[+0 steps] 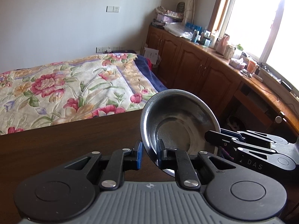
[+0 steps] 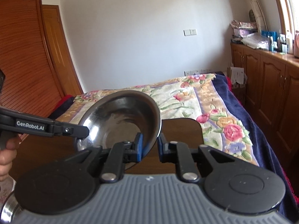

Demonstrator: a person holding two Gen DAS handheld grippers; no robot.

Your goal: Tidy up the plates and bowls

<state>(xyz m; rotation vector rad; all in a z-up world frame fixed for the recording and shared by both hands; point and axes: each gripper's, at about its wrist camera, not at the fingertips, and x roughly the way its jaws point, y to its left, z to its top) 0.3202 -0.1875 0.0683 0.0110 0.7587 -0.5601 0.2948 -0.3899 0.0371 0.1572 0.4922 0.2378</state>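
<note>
A steel bowl is held tilted above the dark wooden table, its hollow facing me. My left gripper is shut on the bowl's near lower rim, one finger inside and one outside. In the left wrist view the right gripper reaches in from the right and touches the bowl's right rim. The right wrist view shows the same bowl, with my right gripper shut on its near right rim. There the left gripper comes in from the left onto the opposite rim.
A bed with a floral blanket lies just beyond the table's far edge. Wooden cabinets with a cluttered top run along the window at right. A hand, a patterned dish and a steel rim show at lower left.
</note>
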